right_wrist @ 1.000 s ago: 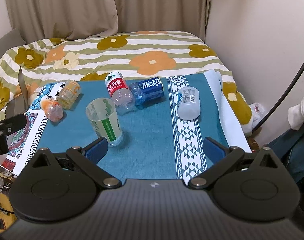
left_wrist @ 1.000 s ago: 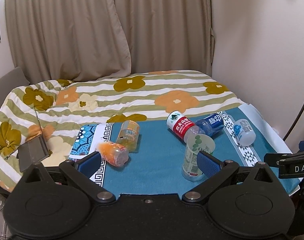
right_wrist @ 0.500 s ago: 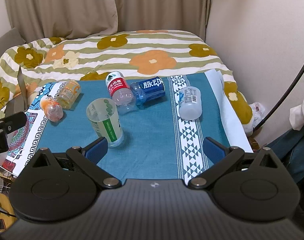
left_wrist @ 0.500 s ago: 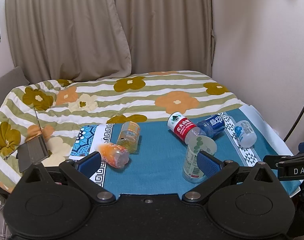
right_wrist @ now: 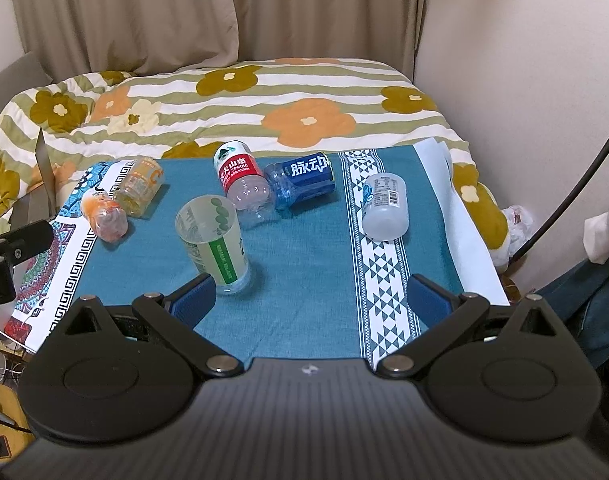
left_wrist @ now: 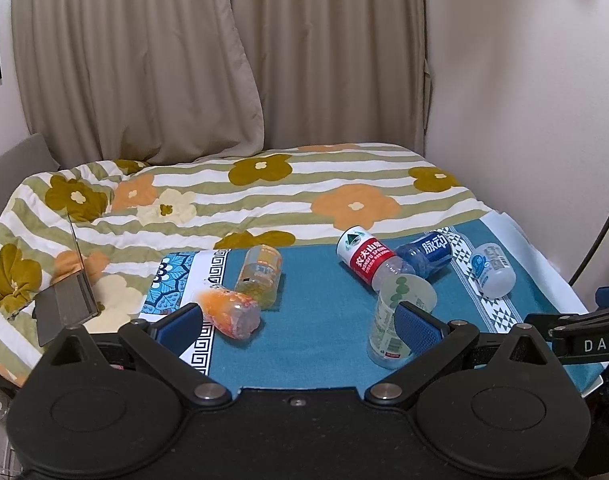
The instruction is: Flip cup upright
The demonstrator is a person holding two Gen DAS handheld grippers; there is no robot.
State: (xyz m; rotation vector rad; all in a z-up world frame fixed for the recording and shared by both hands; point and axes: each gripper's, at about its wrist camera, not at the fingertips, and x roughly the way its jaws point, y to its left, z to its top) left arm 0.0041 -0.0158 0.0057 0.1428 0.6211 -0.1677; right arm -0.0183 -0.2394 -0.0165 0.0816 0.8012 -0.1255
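We see the cup (right_wrist: 212, 242) upright on the cloth (right_wrist: 304, 280); both grippers (left_wrist: 298, 322) (right_wrist: 310, 294) spread wide, holding nothing, task looks done.

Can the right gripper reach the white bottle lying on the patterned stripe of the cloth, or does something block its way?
Probably yes. The right gripper is open, and the white bottle lies alone ahead of it, slightly to its right. Only bare cloth lies between; the standing cup is off to the left.
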